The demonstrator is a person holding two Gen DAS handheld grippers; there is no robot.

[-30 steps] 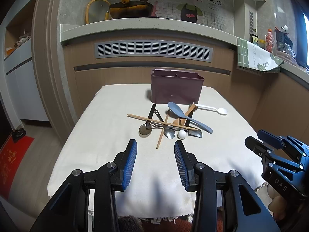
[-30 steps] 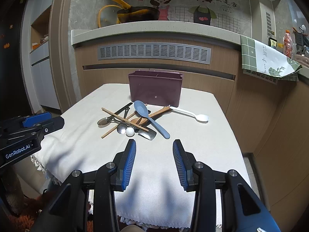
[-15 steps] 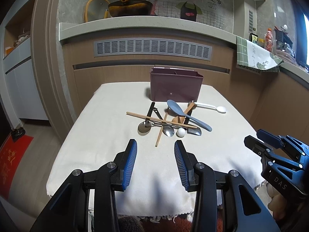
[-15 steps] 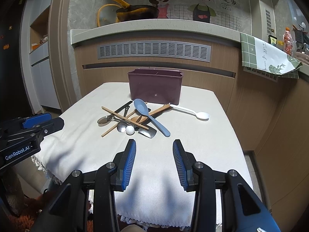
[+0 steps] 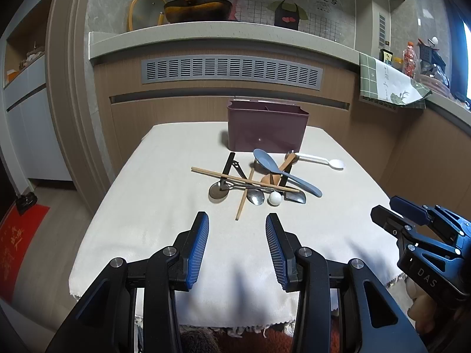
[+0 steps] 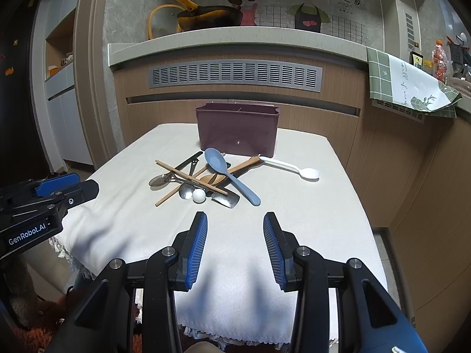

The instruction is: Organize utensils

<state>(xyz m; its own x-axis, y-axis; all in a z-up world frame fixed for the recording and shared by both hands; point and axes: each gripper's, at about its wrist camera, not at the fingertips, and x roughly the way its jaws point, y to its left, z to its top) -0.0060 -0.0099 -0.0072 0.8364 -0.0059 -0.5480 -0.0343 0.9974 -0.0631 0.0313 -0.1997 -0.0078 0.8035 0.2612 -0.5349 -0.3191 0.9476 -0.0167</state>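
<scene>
Left wrist view: my left gripper [image 5: 237, 247] holds its blue ribbed pads wide apart with only the cream woven tablecloth [image 5: 153, 206] between them. At three o'clock my right gripper [image 5: 412, 229] enters side-on, its black body stamped "DAS"; its tips overlap there, but the right wrist view shows that gripper [image 6: 235, 245] equally wide and empty, with "GenRobot.AI" printed on the left one at nine o'clock.

Toward twelve o'clock lies the tangled heap of utensils. Nearest are a small white ball-shaped piece [image 5: 275, 198], a steel spoon [image 5: 255, 196] and a round dark metal-ended tool [image 5: 218, 191]; I cannot tell what that tool is. A pair of wooden chopsticks [image 5: 244, 180] crosses over them. A long blue plastic spoon [image 5: 282, 173] covers most of a wooden spoon [image 5: 275, 176]. A white plastic spoon [image 5: 323, 161] lies alone at one o'clock.

Behind stands the maroon plastic utensil caddy [image 5: 267, 131], its inside hidden apart from a divider edge. On the far wall a cartoon sticker [image 5: 290, 3] carries Chinese characters too small for me to read.
</scene>
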